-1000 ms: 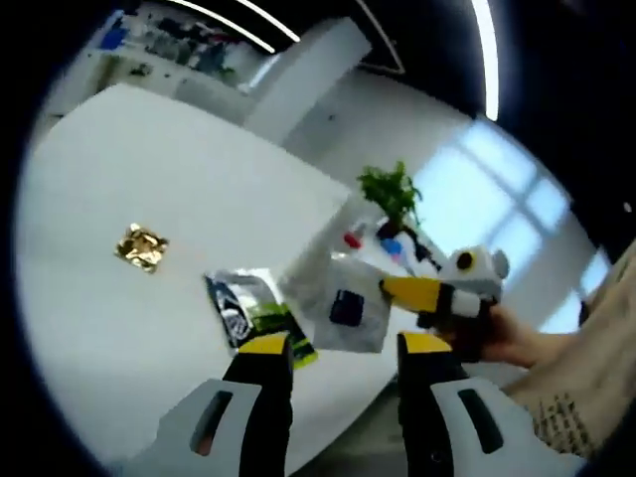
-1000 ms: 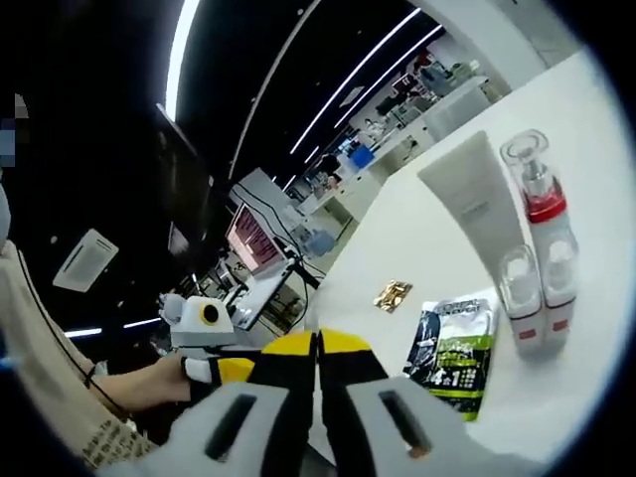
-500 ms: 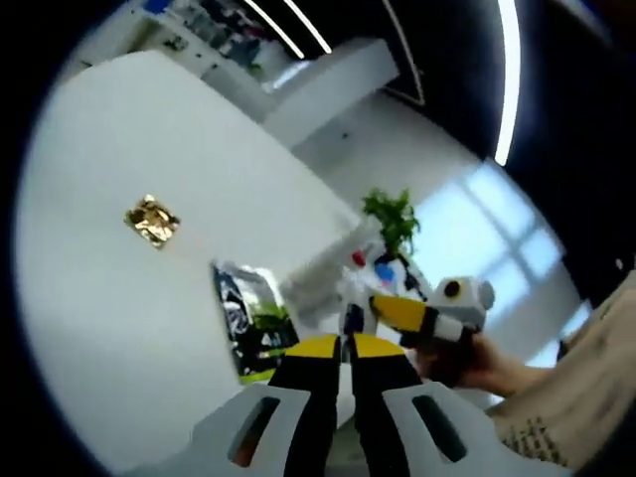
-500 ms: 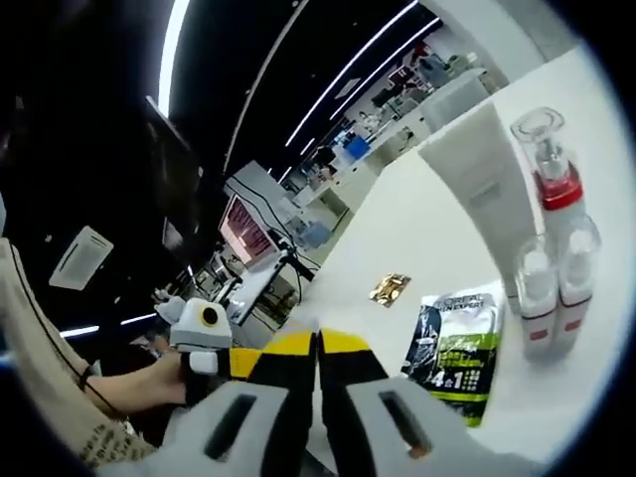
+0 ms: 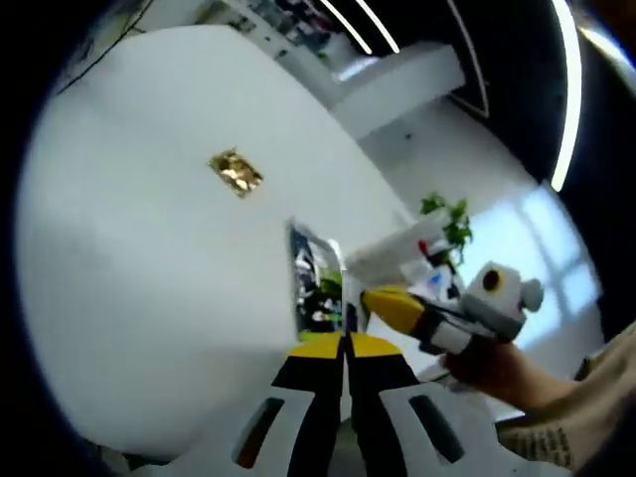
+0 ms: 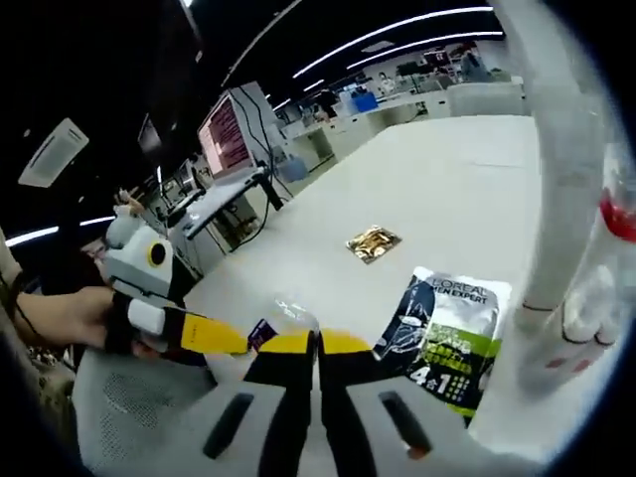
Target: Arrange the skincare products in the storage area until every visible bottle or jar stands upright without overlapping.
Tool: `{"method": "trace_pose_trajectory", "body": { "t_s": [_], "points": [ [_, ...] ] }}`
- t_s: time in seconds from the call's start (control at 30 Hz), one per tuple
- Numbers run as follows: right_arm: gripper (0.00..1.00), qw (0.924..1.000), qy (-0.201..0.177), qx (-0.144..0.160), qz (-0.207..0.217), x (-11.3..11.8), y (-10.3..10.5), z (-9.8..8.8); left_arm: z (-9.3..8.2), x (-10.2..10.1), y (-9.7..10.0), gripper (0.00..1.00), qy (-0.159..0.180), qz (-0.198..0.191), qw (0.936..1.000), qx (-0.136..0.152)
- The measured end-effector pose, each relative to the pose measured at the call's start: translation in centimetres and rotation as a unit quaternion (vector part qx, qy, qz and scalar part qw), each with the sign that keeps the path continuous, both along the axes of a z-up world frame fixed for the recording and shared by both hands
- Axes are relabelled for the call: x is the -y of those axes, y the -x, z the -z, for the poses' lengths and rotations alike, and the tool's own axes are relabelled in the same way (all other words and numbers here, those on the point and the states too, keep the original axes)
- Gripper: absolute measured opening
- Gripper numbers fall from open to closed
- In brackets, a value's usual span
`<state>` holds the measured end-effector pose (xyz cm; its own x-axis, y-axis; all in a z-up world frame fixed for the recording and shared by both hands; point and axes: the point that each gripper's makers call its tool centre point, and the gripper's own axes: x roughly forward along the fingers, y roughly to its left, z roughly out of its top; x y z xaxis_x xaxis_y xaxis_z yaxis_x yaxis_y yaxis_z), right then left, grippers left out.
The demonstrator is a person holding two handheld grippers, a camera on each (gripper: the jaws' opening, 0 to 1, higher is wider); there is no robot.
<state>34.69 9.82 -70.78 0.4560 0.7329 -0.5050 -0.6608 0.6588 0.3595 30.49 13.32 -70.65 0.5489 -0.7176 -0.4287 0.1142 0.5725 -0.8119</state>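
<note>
Left gripper view: the left gripper (image 5: 345,343) is seen with its jaws pressed together, nothing between them, above the white table (image 5: 149,258). A sachet (image 5: 316,283) lies flat just beyond the tips, and a gold wrapper (image 5: 236,172) lies well apart from it. The right gripper (image 5: 397,308) is held beside it by a hand (image 5: 497,368).

From the right gripper view, the right gripper (image 6: 318,343) is likewise seen closed on nothing. The sachet (image 6: 445,333) lies beside an upright white tube (image 6: 556,199) and a blurred red-banded bottle (image 6: 611,248).
</note>
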Motion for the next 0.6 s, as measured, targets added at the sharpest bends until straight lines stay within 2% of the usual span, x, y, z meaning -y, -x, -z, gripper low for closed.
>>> {"method": "trace_pose_trajectory", "body": {
  "t_s": [0.1,0.3,0.33,0.4,0.47,0.53,0.6],
  "points": [
    [0.01,0.9996,0.020,0.009,-0.018,-0.6,-0.2,0.9,1.2,-0.5,0.0,0.00,-0.008,-0.013,0.9996,-0.025],
    [0.01,0.9977,0.052,0.027,-0.034,-1.5,-1.2,2.2,2.8,-1.2,-1.1,0.00,-0.039,-0.026,0.9979,-0.043],
    [0.01,0.9966,0.068,0.029,-0.035,-1.4,-1.5,2.8,3.1,-1.3,-1.3,0.00,-0.043,-0.028,0.9977,-0.045],
    [0.01,0.9908,0.113,0.054,-0.050,-1.2,-1.9,3.6,3.6,-1.1,-1.7,0.00,-0.041,-0.028,0.9974,-0.052],
    [0.01,0.9861,0.137,0.066,-0.067,-1.5,-1.9,4.4,4.4,-1.1,-1.7,0.00,-0.058,-0.021,0.9961,-0.063],
    [0.01,0.9831,0.150,0.072,-0.077,-1.8,-2.1,5.0,5.0,-1.2,-1.7,0.00,-0.077,-0.013,0.9950,-0.062],
    [0.01,0.9812,0.157,0.074,-0.083,-1.9,-2.2,5.5,5.2,-1.2,-1.9,0.00,-0.081,-0.014,0.9945,-0.065]
  ]
}}
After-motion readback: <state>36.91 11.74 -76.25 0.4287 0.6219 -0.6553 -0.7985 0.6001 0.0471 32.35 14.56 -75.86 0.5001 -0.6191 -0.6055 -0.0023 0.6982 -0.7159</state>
